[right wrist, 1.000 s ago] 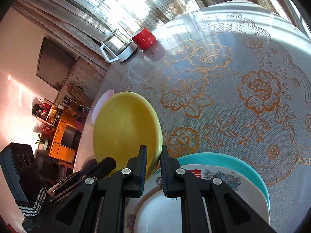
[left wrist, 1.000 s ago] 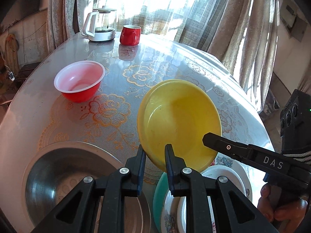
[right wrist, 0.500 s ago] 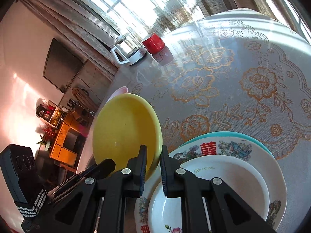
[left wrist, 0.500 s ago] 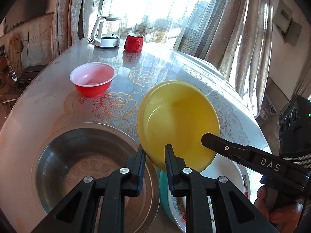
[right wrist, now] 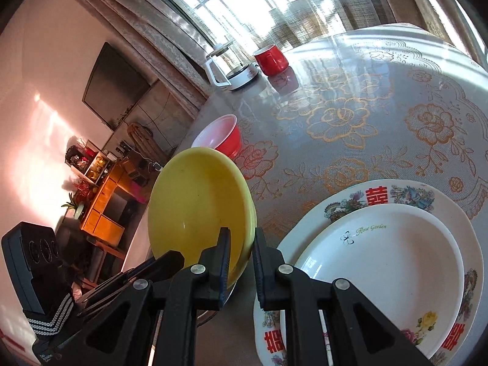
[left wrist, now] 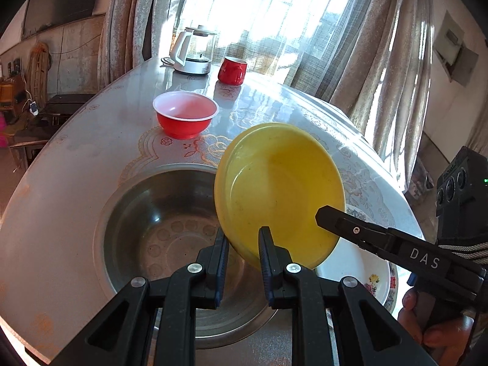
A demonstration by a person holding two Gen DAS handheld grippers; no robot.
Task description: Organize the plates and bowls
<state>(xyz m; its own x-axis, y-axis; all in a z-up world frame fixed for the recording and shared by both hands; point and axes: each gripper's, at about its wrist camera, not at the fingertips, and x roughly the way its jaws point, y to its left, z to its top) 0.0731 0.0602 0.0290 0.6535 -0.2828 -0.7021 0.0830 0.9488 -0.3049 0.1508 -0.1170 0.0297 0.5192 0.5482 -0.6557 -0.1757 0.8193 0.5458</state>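
Note:
A yellow bowl (left wrist: 280, 192) hangs tilted in the air over the right rim of a wide steel basin (left wrist: 164, 222). My left gripper (left wrist: 242, 241) is shut on the bowl's lower rim. My right gripper (right wrist: 239, 238) is shut on the rim of the same yellow bowl (right wrist: 198, 204) from the other side. To the right lies a stack of plates, a plain white plate (right wrist: 381, 259) on a flower-patterned plate (right wrist: 396, 192). A red bowl (left wrist: 185, 113) with a pale inside stands farther back on the table.
A white kettle (left wrist: 195, 52) and a red mug (left wrist: 231, 70) stand at the far edge of the round table (left wrist: 61, 183), near the curtains. A person's hand (left wrist: 439, 332) grips the right tool at the lower right. Furniture stands beyond the table's left side.
Both grippers have carried the yellow bowl leftwards, from above the plate stack to the steel basin's right rim. The basin now fills more of the left wrist view. Both grips have held.

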